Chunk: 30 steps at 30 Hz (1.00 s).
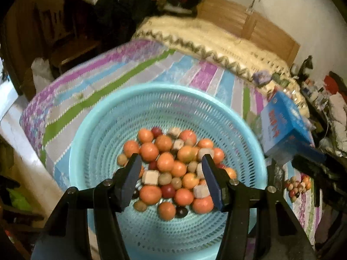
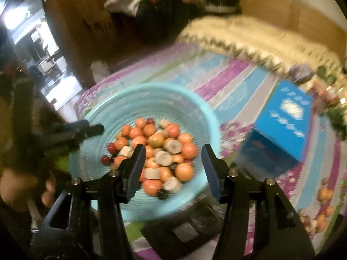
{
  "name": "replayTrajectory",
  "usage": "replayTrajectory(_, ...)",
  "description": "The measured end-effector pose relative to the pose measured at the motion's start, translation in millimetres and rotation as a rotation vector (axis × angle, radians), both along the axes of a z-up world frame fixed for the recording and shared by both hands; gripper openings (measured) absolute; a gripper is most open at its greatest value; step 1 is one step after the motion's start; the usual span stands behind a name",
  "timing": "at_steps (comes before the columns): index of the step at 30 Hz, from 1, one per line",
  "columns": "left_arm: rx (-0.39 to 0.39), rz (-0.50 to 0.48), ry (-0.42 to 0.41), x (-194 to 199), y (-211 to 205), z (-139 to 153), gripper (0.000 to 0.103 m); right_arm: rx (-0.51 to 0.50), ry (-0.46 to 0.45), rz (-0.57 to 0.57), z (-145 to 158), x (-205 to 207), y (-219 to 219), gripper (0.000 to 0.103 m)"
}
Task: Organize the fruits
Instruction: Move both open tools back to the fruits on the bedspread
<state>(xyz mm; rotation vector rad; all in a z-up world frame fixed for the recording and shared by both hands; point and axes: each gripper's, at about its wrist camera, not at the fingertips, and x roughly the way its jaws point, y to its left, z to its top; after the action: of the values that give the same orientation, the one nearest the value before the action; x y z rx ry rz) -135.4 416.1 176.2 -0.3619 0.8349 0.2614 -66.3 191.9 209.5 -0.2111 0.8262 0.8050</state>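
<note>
Striped purple, blue and green bedspread (image 1: 104, 80) is covering the bed and serving as the work surface. Left gripper (image 1: 171, 163) is hovering over the basket with jaws parted, nothing between the pads. Right gripper (image 2: 173, 155) is doing the same from the other side, jaws apart and empty; its view is blurring. Light blue perforated basket (image 1: 93, 134) is sitting on the bedspread, holding the fruit pile (image 1: 171, 169): mostly orange round ones, some dark red, some pale cut chunks. Smaller loose fruit cluster (image 1: 297, 187) is lying on the bedspread to the right of the basket, well apart from it. Blue box (image 2: 282, 127) is sitting just right of the basket. Cream blanket (image 1: 216, 36) is lying at the far end of the bed.
</note>
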Motion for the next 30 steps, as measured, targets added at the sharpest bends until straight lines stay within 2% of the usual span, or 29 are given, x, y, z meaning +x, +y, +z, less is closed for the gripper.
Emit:
replayTrajectory(1, 0.019, -0.007, -0.032, -2, -7, 5, 0.059, 0.011, -0.042, -0.018, 1, -9, -12, 0.063)
replayTrajectory(2, 0.035, -0.019, -0.068, -4, -16, 10, 0.064, 0.025, -0.085, -0.042, 1, -19, -27, 0.07)
replayTrajectory(4, 0.06, -0.036, -0.145, -10, -34, 20, 0.076, 0.052, -0.134, -0.089, -2, -35, -58, 0.077)
replayTrajectory(7, 0.081, -0.101, -0.234, -14, -71, 34, 0.08, 0.093, -0.156, -0.184, -14, -56, -112, 0.082)
replayTrajectory(10, 0.106, -0.243, -0.294, -16, -131, 45, 0.082, 0.095, -0.157, -0.307, -34, -73, -168, 0.085)
replayTrajectory(11, 0.111, -0.3, -0.316, -18, -153, 47, 0.086, 0.084, -0.147, -0.349, -41, -77, -187, 0.086)
replayTrajectory(14, 0.115, -0.459, -0.345, -19, -216, 46, 0.087, 0.02, -0.108, -0.463, -64, -85, -232, 0.086)
replayTrajectory(17, 0.11, -0.611, -0.294, -12, -279, 28, 0.087, 0.015, -0.035, -0.555, -82, -91, -276, 0.086)
replayTrajectory(19, 0.072, -0.682, -0.221, 0, -311, 5, 0.087, 0.019, 0.009, -0.581, -90, -93, -295, 0.085)
replayTrajectory(24, 0.001, -0.678, -0.032, 38, -346, -52, 0.085, 0.039, 0.063, -0.615, -101, -92, -336, 0.062)
replayTrajectory(26, -0.027, -0.669, -0.004, 47, -351, -63, 0.084, 0.055, 0.075, -0.638, -105, -82, -353, 0.048)
replayTrajectory(30, -0.024, -0.657, 0.007, 67, -365, -74, 0.084, 0.093, 0.11, -0.671, -118, -26, -379, 0.045)
